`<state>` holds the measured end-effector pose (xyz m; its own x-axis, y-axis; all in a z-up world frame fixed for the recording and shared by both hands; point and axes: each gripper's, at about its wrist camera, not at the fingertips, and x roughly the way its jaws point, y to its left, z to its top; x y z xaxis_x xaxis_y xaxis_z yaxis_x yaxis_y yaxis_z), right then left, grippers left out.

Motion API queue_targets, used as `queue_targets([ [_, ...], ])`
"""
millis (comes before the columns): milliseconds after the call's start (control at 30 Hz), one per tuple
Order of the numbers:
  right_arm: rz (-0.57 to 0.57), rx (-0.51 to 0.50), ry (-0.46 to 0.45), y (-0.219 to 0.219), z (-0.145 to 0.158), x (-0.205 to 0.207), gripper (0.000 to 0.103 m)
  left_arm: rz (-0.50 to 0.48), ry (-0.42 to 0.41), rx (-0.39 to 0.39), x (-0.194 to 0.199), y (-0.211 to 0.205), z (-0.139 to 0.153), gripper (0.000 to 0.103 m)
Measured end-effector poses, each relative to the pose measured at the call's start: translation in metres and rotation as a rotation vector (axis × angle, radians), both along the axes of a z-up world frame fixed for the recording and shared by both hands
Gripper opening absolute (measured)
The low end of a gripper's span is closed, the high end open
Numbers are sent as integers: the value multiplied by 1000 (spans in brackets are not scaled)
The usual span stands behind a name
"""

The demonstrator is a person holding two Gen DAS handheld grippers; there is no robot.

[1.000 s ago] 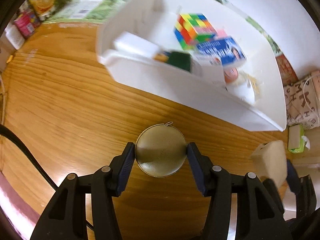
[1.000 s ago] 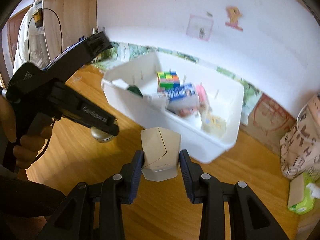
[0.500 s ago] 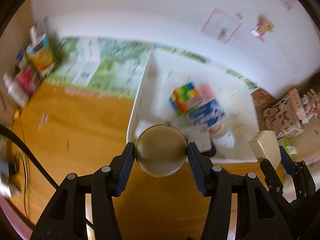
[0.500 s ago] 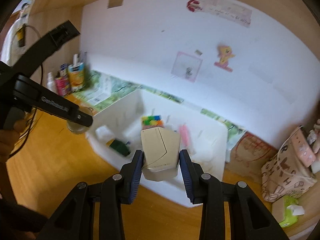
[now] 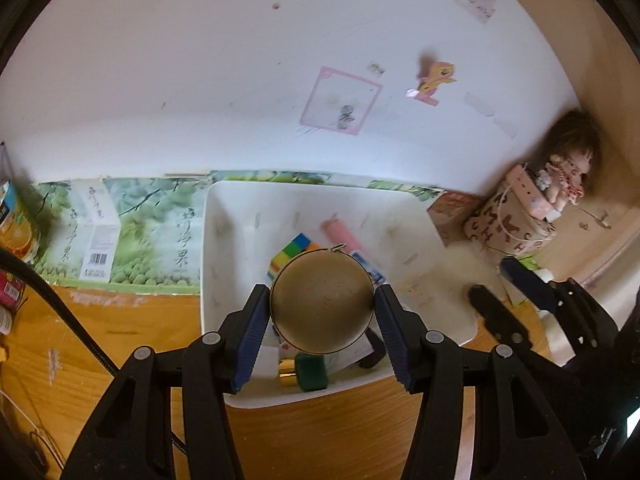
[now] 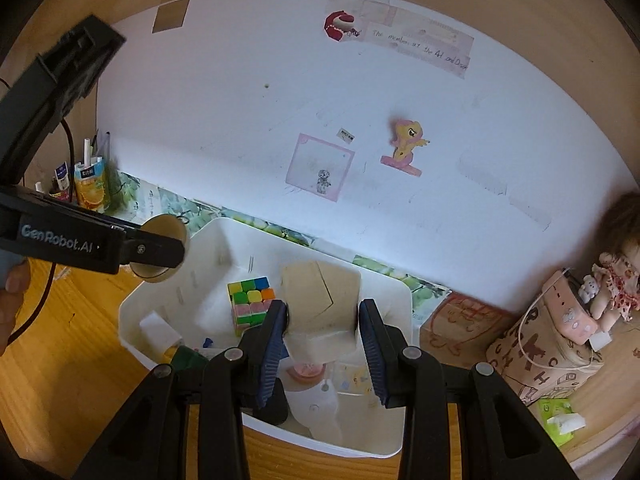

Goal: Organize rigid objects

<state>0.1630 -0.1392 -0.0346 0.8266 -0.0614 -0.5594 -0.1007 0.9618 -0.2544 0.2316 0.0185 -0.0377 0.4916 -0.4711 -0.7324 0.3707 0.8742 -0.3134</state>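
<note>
While your left gripper (image 5: 322, 309) hangs over the near part of the white bin (image 5: 456, 276), its jaws are opening, yet the blue pads (image 5: 256, 330) are touching both sides of the round brass-coloured tin (image 5: 322, 307), so the tin is still grasped. In the left wrist view you see the tin's flat face and a small ring at its top edge. Under it, inside the bin, lie a colour cube (image 5: 294, 250), a pink tube (image 5: 342, 234), a dark green block (image 5: 311, 372) and a small gold piece (image 5: 286, 372).

From the right wrist view the same tin (image 6: 162, 250) shows edge-on, over the bin's left rim (image 6: 132, 300), and your hand (image 6: 10, 304) on the left gripper's (image 6: 162, 250) handle appears at the picture's left border. This view also opens the cube (image 6: 251, 300) fully and shows a white block (image 6: 158, 330) in the bin's left corner, which the left camera hides.

Your right gripper (image 6: 324, 320) is clenched on the beige faceted box (image 6: 320, 300), held above the middle of the bin. In the left wrist view only the fingers (image 5: 496, 314) of the right gripper (image 5: 508, 288) enter from the right, and I cannot tell the box there.

To the right of the bin stand a patterned bag (image 6: 544, 360) and a doll (image 6: 616, 276).
</note>
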Motion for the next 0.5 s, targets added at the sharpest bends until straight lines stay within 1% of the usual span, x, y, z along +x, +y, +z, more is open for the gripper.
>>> queue_targets([
  [33,-5,1,3,1,0,1,44,-4,0,-10,-1,1,1,64],
  [67,-8,5,8,2,0,1,49,-2,-2,-14,-2,1,3,75],
  [100,-6,12,12,3,1,1,57,2,-8,-14,-3,3,5,82],
  [133,-5,20,12,3,2,0,59,13,-22,-9,-6,5,9,82],
  [200,-8,34,5,2,5,-2,60,19,-38,3,-10,8,14,84],
  [267,-16,55,4,0,8,-5,68,35,-48,14,-14,12,20,84],
  [300,-21,66,3,-1,9,-6,74,47,-53,15,-16,14,23,84],
  [333,-25,79,1,-3,11,-8,76,62,-60,11,-19,17,27,84],
  [433,-29,121,14,-10,17,-13,77,105,-75,-2,-29,24,38,85],
  [500,-39,159,38,-15,22,-14,78,128,-65,-12,-37,28,47,85],
])
